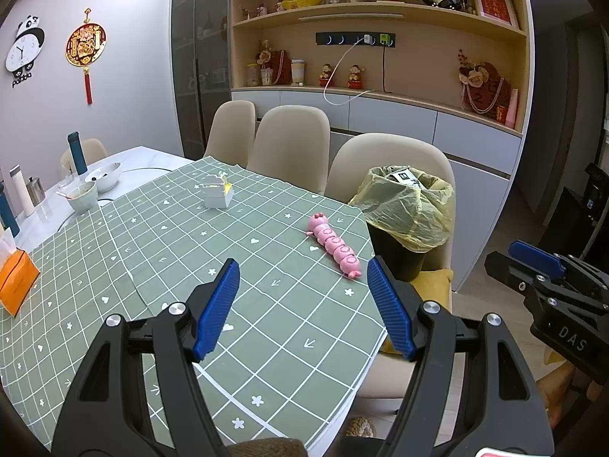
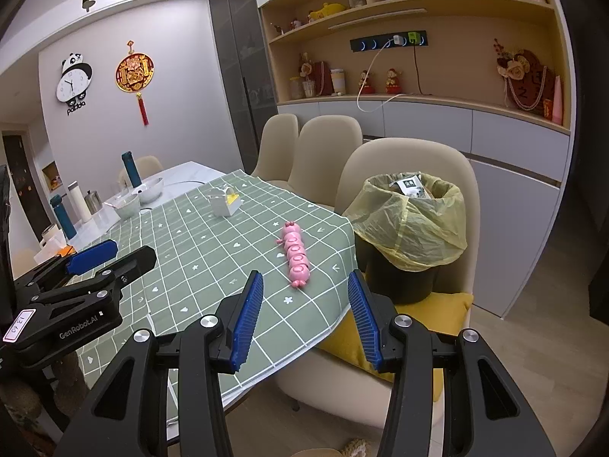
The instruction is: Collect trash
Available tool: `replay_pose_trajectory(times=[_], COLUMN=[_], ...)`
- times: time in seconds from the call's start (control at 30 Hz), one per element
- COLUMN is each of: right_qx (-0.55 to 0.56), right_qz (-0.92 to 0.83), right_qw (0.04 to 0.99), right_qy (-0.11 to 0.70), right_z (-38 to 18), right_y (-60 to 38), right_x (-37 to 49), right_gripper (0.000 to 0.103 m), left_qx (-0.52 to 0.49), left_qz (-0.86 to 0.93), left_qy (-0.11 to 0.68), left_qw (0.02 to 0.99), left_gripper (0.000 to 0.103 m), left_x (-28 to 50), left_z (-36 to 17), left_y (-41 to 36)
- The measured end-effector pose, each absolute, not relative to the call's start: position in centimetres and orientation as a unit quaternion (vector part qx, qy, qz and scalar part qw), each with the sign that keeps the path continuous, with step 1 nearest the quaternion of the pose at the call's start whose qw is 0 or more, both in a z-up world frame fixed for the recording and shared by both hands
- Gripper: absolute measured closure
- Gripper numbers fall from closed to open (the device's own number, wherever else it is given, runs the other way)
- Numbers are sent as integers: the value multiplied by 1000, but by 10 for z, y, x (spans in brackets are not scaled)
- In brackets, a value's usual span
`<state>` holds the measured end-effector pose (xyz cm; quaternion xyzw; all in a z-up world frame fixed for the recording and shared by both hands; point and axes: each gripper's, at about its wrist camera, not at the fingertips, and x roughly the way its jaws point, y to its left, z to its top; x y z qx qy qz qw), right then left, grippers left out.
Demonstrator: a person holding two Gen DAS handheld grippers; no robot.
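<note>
Two grippers hang over the near edge of a table covered by a green checked tablecloth (image 1: 160,251). The left gripper (image 1: 304,274) has its blue ribbed pads spread wide with nothing between them; it sits above the cloth, not touching it. The right gripper (image 2: 306,285) is likewise spread and holds nothing, positioned over the table corner just beside the left gripper, which shows at the left edge of the right wrist view. On the cloth lies a pink caterpillar toy (image 1: 335,245), stretched lengthwise, tail toward the grippers, near the table's right edge. Farther back on the cloth stands a small white carton (image 1: 216,193) with a yellow patch on its side, upright and well apart from the toy. A black trash bin (image 2: 411,236) lined with a yellow bag stands on a yellow cushion (image 2: 430,312) on the nearest beige chair (image 2: 403,156), just beside the table's right edge; a printed packet (image 2: 409,186) shows inside its mouth. At the far left of the table, off the cloth, stand bowls (image 1: 102,177), bottles and an orange tissue box (image 1: 17,283). Two more beige chairs line the far side, before a wall of shelves.
</note>
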<state>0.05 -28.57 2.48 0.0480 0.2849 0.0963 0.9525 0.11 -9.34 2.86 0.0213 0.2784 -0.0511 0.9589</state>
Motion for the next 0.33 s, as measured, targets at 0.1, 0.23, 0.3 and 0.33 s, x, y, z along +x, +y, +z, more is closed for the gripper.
replay_pose_trajectory(times=[0.1, 0.23, 0.3, 0.33], right_qx=[46, 32, 17, 2], right_qz=[95, 98, 111, 135], right_qw=[952, 950, 946, 940], right_qy=[287, 293, 303, 313], right_z=[23, 20, 16, 11], right_y=[-284, -275, -262, -246], right_x=[1, 14, 29, 45], right_gripper=[59, 59, 51, 49], left_qx=[17, 7, -1, -8], left_qz=[-50, -32, -6, 20], left_qy=[283, 303, 313, 323], left_qw=[958, 952, 950, 946], left_gripper=[37, 37, 37, 37], left_x=[2, 11, 19, 26], left_z=[28, 22, 15, 7], left_y=[-92, -80, -58, -39])
